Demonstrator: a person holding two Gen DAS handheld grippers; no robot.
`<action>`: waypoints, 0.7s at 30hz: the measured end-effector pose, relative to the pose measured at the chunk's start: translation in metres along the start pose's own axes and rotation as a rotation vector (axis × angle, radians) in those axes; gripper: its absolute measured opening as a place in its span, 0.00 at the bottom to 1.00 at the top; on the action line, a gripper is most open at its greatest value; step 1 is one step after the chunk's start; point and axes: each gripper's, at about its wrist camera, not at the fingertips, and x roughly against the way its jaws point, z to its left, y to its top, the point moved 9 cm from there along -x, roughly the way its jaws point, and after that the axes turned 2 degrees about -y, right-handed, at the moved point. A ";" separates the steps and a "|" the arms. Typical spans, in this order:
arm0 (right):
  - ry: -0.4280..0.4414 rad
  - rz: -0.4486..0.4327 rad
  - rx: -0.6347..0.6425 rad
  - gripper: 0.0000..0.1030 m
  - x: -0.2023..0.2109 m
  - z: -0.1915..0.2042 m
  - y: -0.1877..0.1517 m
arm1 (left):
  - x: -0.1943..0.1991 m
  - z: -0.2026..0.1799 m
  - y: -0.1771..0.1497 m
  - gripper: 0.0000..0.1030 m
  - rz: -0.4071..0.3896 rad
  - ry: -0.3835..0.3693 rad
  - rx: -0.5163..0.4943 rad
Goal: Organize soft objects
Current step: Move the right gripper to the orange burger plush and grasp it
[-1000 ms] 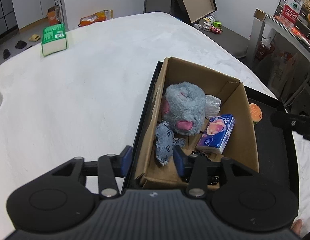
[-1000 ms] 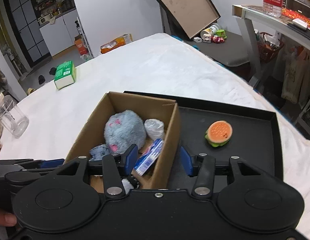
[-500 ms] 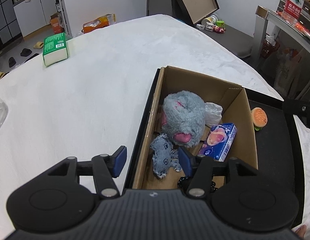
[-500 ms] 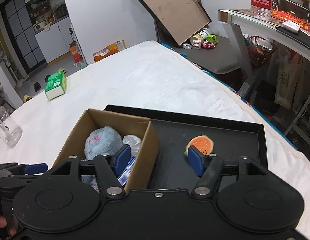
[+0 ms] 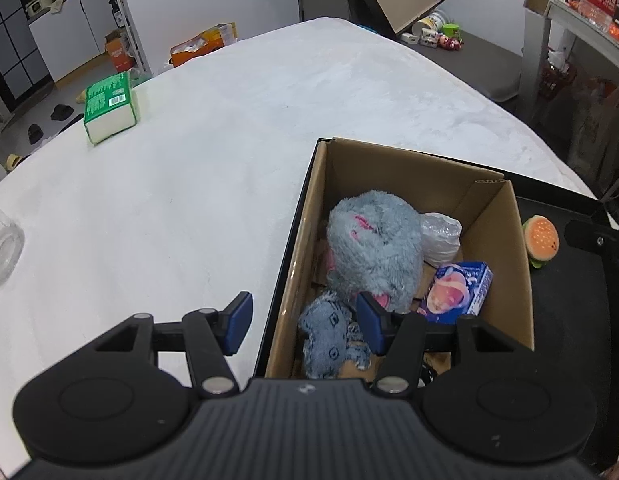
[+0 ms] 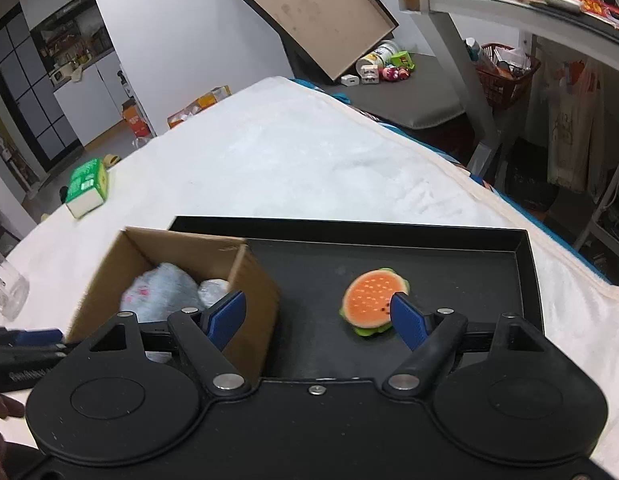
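Right gripper (image 6: 319,316) just widened, empty, poised over burger toy (image 6: 374,301) on black tray (image 6: 523,256); left gripper (image 5: 303,320) open, empty, straddling cardboard box (image 5: 485,196) wall.

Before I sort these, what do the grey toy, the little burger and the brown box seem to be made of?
Grey toy: plush fabric, probably; long fuzzy pile, matte, with pink stitched marks.
Burger: looks like soft foam or rubbery plastic; smooth orange top with tiny dots, green edge underneath. The exact material is unclear.
Box: corrugated cardboard; plain brown, dull, with folded flaps and raw edges.
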 end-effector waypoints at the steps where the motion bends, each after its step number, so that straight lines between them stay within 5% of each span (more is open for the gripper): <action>1: -0.003 0.000 0.002 0.76 -0.002 -0.002 0.000 | -0.002 -0.002 0.002 0.54 0.003 0.004 -0.005; 21: 0.033 0.033 -0.021 0.77 -0.066 -0.040 -0.013 | -0.036 -0.033 0.028 0.77 0.041 0.047 -0.051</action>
